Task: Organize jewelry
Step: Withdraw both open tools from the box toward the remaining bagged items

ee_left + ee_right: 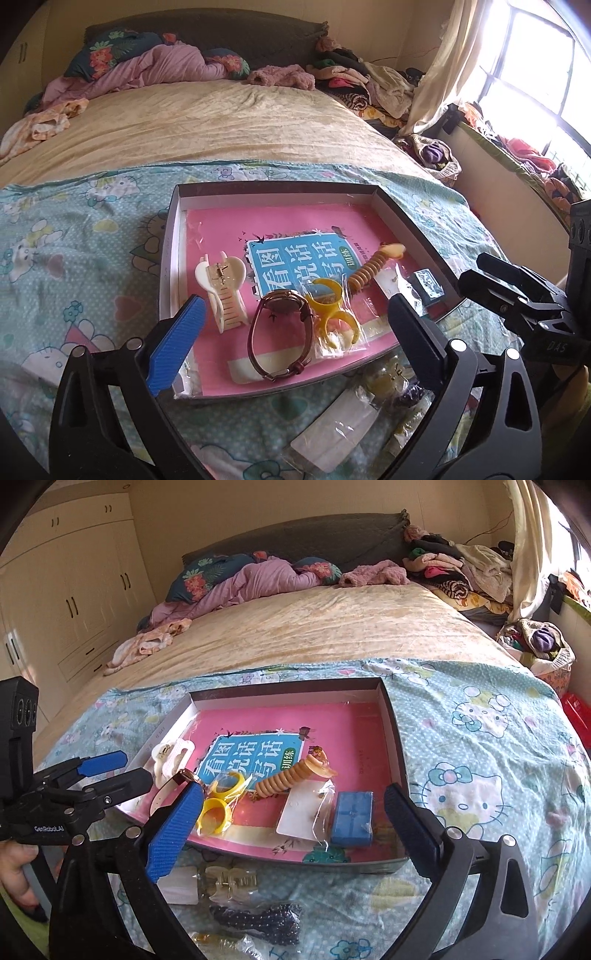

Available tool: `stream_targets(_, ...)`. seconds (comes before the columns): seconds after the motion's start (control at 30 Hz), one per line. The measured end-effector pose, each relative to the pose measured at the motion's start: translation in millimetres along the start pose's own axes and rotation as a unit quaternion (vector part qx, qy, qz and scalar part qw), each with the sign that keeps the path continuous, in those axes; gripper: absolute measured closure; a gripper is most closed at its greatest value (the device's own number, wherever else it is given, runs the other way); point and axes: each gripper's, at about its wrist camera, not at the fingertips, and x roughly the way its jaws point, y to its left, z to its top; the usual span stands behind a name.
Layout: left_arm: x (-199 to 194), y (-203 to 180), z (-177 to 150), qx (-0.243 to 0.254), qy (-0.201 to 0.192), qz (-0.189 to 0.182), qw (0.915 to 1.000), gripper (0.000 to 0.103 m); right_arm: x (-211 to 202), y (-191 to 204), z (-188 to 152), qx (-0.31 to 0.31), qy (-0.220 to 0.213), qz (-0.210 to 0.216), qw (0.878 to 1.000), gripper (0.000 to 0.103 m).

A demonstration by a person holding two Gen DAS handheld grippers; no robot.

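Observation:
A shallow box [413, 229] [391, 716] lined with a pink booklet lies on the bed. In it are a cream hair claw [223, 291] [170, 757], a wristwatch with a dark red strap [280, 332], yellow rings in a clear bag [332, 314] [219, 805], a tan spiral hair tie [373, 267] [291, 779], an earring card [303, 812] and a blue box [351, 818]. My left gripper [295, 336] is open above the watch. My right gripper [291, 830] is open over the box's near edge. In front of the box lie a clear hair claw [231, 882], dark beads [266, 923] and bagged items [340, 432].
The box sits on a Hello Kitty sheet [480, 746] at the foot of a beige bed [221, 122]. Bedding and clothes are piled at the headboard [461, 568]. A wardrobe [66, 590] is on the left and a window [535, 74] on the right.

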Motion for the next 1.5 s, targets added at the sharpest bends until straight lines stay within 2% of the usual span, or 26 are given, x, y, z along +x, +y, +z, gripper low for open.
stream_targets(0.7,-46,0,0,-0.001,-0.033,-0.01,0.9994,0.01,-80,11,11,0.014,-0.073,0.006,0.997,0.004)
stream_targets(1.03,-63,-2,-5,0.008,-0.039,-0.012,0.9991,0.01,-104,23,9,0.008,-0.086,0.008,0.996,0.004)
stream_targets(1.5,-75,-1,-24,0.023,-0.028,-0.01,0.9993,0.01,-118,39,-3,-0.002,-0.08,0.015,0.997,0.004)
